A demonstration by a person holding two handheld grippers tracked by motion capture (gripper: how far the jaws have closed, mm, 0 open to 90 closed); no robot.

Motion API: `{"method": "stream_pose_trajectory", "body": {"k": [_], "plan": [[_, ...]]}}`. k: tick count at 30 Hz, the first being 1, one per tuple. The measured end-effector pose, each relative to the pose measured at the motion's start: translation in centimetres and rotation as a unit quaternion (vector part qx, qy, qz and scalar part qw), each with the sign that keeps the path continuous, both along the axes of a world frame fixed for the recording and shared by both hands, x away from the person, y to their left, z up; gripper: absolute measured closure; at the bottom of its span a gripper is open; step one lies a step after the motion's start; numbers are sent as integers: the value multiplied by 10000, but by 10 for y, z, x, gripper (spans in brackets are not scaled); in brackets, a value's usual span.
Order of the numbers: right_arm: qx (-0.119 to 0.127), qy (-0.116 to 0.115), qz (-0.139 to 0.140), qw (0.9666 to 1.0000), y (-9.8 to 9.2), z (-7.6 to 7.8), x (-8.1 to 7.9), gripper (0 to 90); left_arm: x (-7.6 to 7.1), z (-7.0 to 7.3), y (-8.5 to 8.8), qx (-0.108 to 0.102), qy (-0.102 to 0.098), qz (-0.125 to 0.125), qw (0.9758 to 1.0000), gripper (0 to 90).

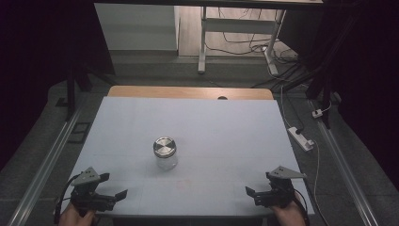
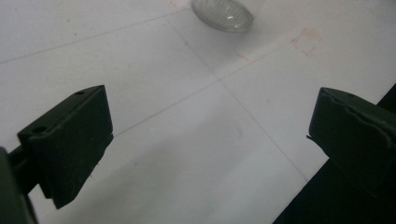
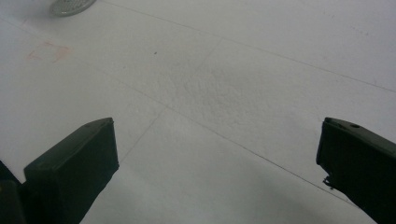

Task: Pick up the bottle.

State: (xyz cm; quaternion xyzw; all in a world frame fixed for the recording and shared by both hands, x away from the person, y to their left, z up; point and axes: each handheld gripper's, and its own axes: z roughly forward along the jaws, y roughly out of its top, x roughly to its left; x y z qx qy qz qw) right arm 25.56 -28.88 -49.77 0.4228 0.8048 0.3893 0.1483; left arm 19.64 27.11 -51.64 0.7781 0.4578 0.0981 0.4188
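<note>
both grippers sit at the bottom edge of the high view, each in a hand at the near rim of the table. left gripper [image 1: 113, 186] occupies the lower left of the frame, jaws spread apart with nothing between them; its own view confirms bare white surface between the two black jaws. right gripper [image 1: 251, 194] occupies the lower right, jaws likewise apart and empty.

outward from the tools: jar [image 1: 165, 153] stands upright near the middle of the table [image 1: 235, 127], well apart from both grippers. its long axis is vertical, metal lid [image 1: 164, 146] on top, glass body below. it lies up and to the right of the left gripper, up and to the left of the right gripper. judged nearer to the left gripper. contents of the jar cannot be told; the glass looks clear.

faint red square mark [image 2: 306, 42] on the surface, just beside the jar base [image 2: 223, 14].
</note>
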Motion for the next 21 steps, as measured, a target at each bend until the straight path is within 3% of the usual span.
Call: {"method": "stream_pose_trajectory", "body": {"k": [5,10,14,21], "plan": [[-20,0,20,10000,0,0,0,0,5,0,-5,164,-137,-14,9998,2],[-36,-4,52,10000,1,0,0,0,11,2,-10,164,-302,-24,9994,4],[-50,-7,107,9999,2,0,0,0,16,5,-13,42,-222,-69,9997,8],[-80,7,179,9998,3,0,0,0,27,6,-24,191,-208,-166,9995,8]]}}
